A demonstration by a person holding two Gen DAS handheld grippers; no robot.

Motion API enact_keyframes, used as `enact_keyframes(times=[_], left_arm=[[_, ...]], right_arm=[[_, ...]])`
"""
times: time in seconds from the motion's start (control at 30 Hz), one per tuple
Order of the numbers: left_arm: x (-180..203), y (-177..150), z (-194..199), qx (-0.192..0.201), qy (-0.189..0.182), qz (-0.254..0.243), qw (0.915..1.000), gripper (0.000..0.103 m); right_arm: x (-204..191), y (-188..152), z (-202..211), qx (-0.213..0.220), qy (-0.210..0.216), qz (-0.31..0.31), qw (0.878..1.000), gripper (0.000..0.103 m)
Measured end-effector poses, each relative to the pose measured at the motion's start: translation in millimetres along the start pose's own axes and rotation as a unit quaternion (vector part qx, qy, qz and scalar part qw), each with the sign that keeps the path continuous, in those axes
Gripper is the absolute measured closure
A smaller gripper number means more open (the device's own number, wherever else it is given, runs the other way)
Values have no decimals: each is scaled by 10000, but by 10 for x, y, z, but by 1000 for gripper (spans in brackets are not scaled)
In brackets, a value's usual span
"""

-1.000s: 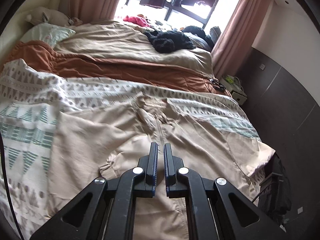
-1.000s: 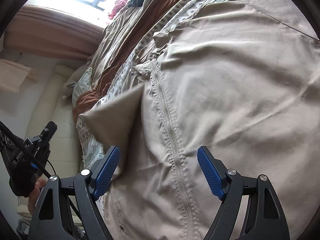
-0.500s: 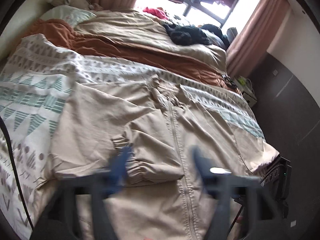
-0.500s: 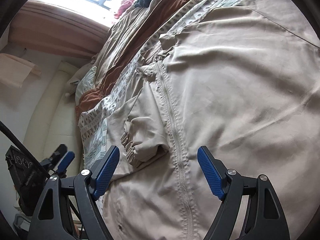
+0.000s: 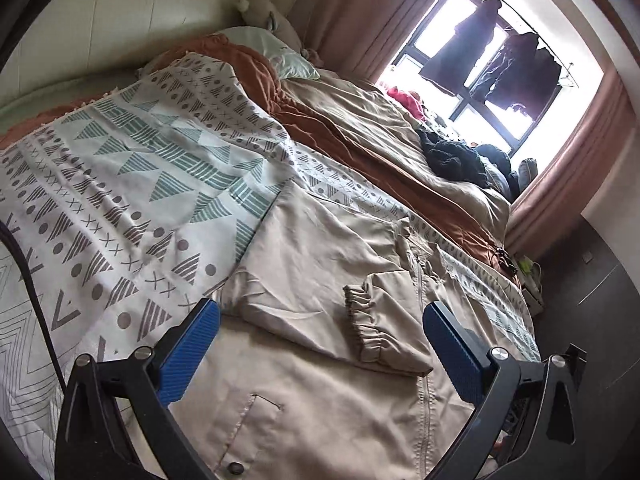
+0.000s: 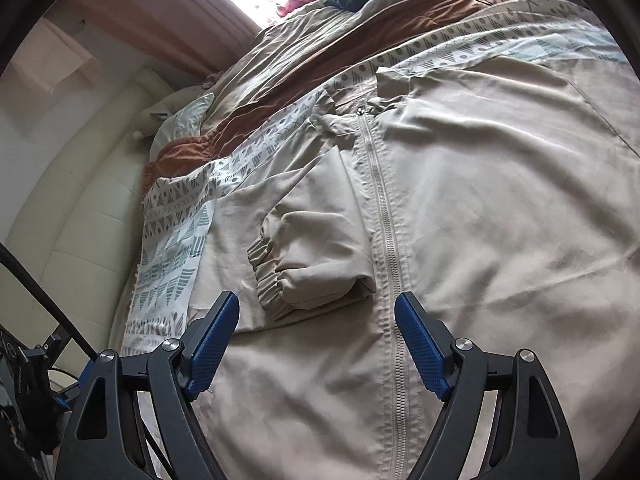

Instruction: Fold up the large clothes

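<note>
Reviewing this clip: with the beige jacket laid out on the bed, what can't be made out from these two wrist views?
- Jacket hem: cut off by the lower edge and the left gripper in the left wrist view.
- Its other sleeve: beyond the right edge in the right wrist view, past the right gripper.
- Front under the folded sleeve: covered.
- Small items beside the bed: too small.

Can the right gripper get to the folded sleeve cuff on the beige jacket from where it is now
Probably yes. The right gripper is open just short of the sleeve cuff, which lies uncovered on the jacket; nothing sits between them.
</note>
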State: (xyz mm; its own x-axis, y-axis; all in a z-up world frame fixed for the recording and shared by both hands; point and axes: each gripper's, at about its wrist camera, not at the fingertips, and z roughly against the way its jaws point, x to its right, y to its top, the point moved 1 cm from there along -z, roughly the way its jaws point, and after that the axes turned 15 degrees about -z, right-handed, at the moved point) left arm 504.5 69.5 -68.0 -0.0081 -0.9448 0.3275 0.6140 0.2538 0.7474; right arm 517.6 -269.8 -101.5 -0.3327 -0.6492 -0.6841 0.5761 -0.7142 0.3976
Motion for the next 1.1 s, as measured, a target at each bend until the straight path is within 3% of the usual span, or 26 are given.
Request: enact_keyframes(times=[0.17,0.27,0.37,0.7,1.03,1.07,1.1], left_arm=[[-224,-66,-33,21,-88,141,9999,0],[-384,-118,-41,-15,-170,224,9996,6],[-560,-141,-25,2,-271,485,9985,20],[-992,-179,27,-31,-475,838,9953,22],[-1264,-207,67,-21,-240,1137,9932,22],[-1260,-209,64,-32,-242,1128,9933,22],[-1252,-209,60,-45,-230,1104,9936,22]], right_arm=[[-170,-143,-165,96,-297,426,9986,24],[-285,-235,-281,-7,-351,558,9978,24],[-442,-330,-375,-130,-314,733,9967,24],[-860,-430,-956,-232,-778,1429,9864,24],[-842,-472,-1762,-474,-1864,1866,9634,24],[-851,-464,-1808,-470,-1859,1853,9638,26],[-851,-459,-1815,-386,-1917,1885,9624,46]])
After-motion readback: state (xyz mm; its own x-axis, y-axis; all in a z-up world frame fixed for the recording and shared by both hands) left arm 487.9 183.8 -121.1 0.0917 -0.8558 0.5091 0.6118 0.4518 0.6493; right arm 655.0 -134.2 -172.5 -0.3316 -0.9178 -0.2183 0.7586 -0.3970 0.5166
